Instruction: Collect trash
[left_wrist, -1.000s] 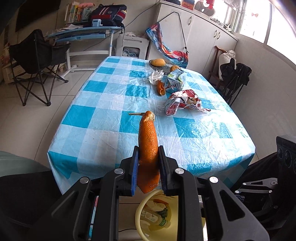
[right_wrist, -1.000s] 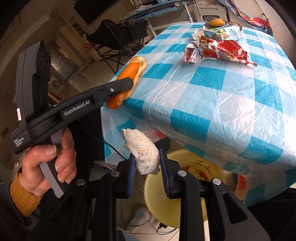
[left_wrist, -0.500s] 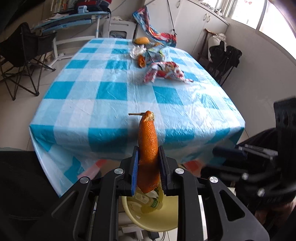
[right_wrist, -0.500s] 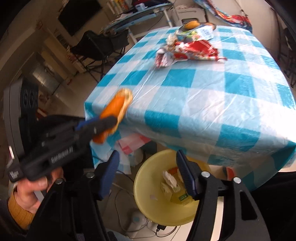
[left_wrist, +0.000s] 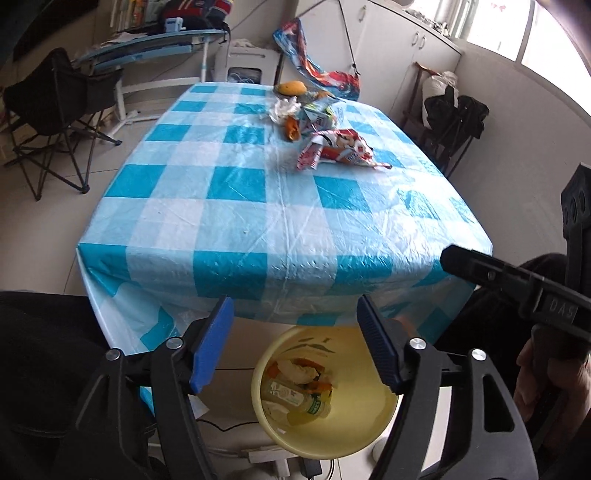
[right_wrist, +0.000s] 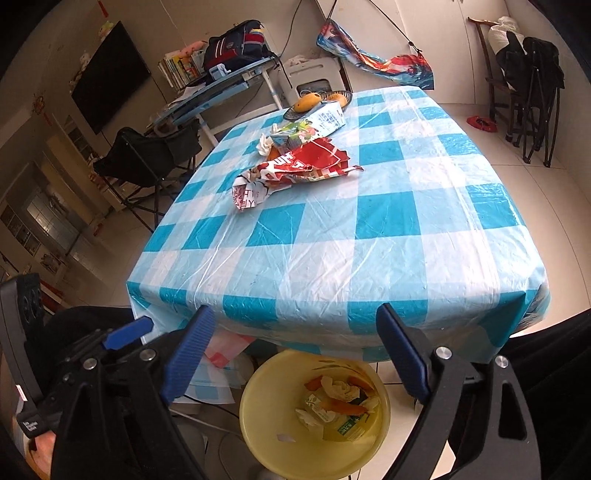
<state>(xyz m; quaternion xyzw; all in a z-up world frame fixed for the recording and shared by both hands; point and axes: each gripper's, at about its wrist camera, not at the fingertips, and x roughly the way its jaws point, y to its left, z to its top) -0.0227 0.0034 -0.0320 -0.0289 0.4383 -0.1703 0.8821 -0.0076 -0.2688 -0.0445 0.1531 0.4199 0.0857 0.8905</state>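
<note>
Both claws (left_wrist: 295, 341) opening, nothing between

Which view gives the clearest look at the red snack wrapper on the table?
The right wrist view: the red snack wrapper lies nearer and larger there, its crumpled shape and print visible. In the left wrist view the wrapper is smaller and farther off, beside the carton.

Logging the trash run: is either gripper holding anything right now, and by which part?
Nothing is held. The left gripper and right gripper are both opening with nothing between their jaws, above the yellow bin.
</note>
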